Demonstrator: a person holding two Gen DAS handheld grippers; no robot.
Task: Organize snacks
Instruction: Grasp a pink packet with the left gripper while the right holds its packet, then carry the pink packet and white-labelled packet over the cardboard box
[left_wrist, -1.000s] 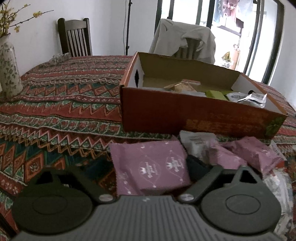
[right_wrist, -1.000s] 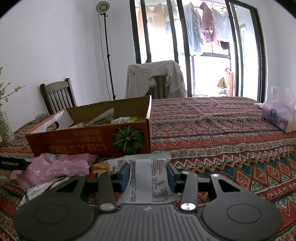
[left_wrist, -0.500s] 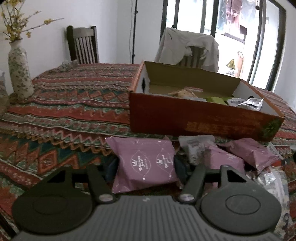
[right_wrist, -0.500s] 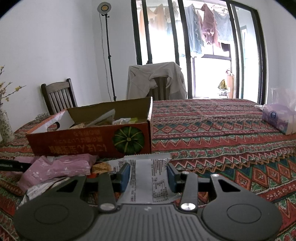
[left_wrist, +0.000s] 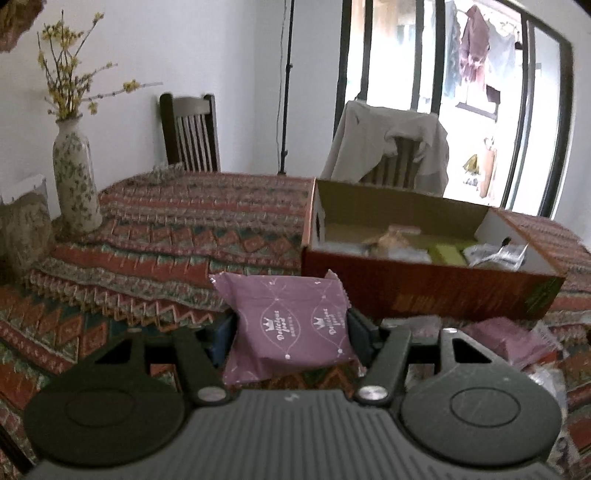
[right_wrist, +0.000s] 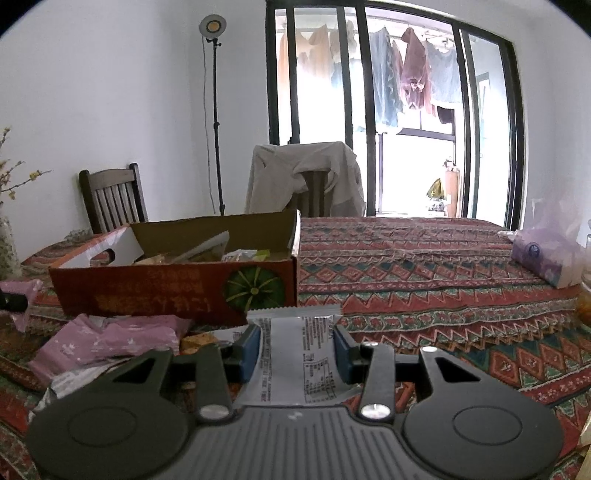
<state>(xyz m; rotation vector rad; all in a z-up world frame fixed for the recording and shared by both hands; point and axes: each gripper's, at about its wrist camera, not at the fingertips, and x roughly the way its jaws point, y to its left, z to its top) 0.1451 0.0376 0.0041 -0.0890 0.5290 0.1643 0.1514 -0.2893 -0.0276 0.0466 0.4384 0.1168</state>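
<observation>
My left gripper is shut on a purple snack packet and holds it above the tablecloth, in front of the open orange cardboard box. The box holds several snacks. My right gripper is shut on a white snack packet with printed text, just in front of the same box. More purple packets lie on the table in front of the box, to the right gripper's left; they also show in the left wrist view.
A patterned tablecloth covers the table. A flowered vase stands at the far left. A tissue pack lies at the right edge. Two chairs stand behind the table, one draped with a garment.
My left gripper closed on the purple packet and lifted it off the table, rising and pulling back. The right gripper kept hold of the white packet and barely moved.
</observation>
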